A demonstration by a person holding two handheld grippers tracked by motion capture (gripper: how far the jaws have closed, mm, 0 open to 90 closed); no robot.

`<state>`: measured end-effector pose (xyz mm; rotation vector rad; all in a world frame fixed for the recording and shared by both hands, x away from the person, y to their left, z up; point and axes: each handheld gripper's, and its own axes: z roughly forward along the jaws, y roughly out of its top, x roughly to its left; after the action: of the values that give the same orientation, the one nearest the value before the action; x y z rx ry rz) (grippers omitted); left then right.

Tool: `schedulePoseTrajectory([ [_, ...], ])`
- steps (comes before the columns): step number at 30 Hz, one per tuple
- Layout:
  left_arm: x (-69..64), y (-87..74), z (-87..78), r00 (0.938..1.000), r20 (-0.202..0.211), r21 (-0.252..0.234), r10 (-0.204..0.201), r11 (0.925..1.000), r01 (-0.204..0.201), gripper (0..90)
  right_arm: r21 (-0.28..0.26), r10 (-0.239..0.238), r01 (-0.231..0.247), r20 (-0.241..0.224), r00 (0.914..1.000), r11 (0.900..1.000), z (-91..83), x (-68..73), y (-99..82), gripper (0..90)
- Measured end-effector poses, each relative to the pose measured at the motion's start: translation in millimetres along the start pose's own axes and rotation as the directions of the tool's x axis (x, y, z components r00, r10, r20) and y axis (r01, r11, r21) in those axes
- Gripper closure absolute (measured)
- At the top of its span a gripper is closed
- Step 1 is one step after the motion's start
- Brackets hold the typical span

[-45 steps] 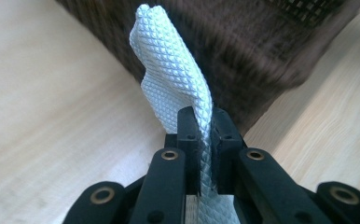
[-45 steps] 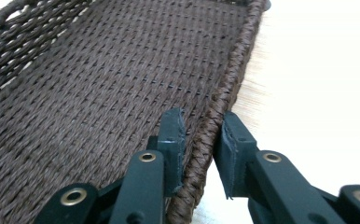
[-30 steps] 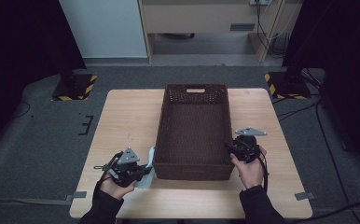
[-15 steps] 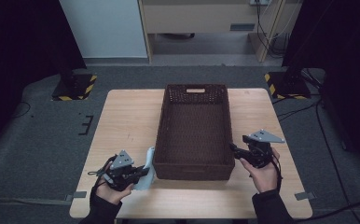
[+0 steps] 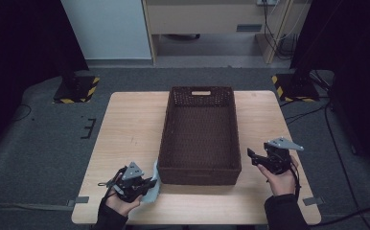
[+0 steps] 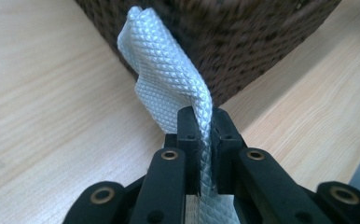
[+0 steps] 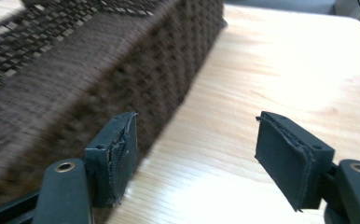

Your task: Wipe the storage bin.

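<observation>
Near the front left corner of the dark woven basket (image 5: 200, 136), a pale, diamond-textured cloth (image 6: 169, 79) sticks up from the left tongs (image 5: 147, 184), which are clamped tight on its lower end; its free end leans against the basket's wall. Those tongs sit low over the desk (image 5: 130, 124), held by the person's left hand (image 5: 121, 203). Across the basket, the right tongs (image 5: 251, 155) hang beside its right wall with jaws that have just been spreading, now wide apart with only bare wood between them.
</observation>
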<state>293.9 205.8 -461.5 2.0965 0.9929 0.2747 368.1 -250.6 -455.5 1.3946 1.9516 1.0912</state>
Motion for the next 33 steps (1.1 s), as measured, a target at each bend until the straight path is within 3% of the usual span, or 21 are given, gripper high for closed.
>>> schedulePoseTrajectory([
  [7,-11.9,17.4,-26.1,0.9999,0.006,-0.141,0.012,0.9899,-0.011,83.8,0.022,0.024,-0.025,0.036,0.999,0.9994,5.6,-14.0,-8.3,26.5],
  [10,-16.4,16.8,-25.3,0.9993,-0.003,-0.133,0.038,0.9905,-0.038,83.8,0.031,0.027,-0.028,0.042,0.9988,0.9991,7.2,-16.6,-10.5,25.4],
  [16,-4.1,1.0,-4.0,0.9999,-0.016,-0.047,-0.005,0.9989,0.005,83.8,0.078,0.028,-0.033,0.065,0.9975,0.9964,14.0,-23.0,-18.8,24.2],
  [19,-0.4,-6.9,7.9,0.9993,0.001,-0.002,-0.036,0.9993,0.036,83.8,0.083,0.03,-0.035,0.072,0.997,0.996,14.5,-26.5,-20.7,23.7],
  [26,1.1,-10.2,21.4,0.9996,-0.019,0.05,-0.022,0.9985,0.023,83.8,0.092,0.028,-0.035,0.075,0.9968,0.9952,16.4,-27.6,-23.7,23.5],
  [29,9.9,-8.7,13.8,0.9983,-0.042,0.024,-0.041,0.9988,0.042,83.8,0.085,0.034,-0.04,0.07,0.997,0.9956,16.1,-27.2,-23.3,23.6],
  [33,25.9,-2.5,-4.3,0.9916,-0.094,-0.063,-0.089,0.9945,0.083,83.8,0.083,0.042,-0.048,0.072,0.9965,0.9954,16.2,-28.2,-24.2,23.6],
])
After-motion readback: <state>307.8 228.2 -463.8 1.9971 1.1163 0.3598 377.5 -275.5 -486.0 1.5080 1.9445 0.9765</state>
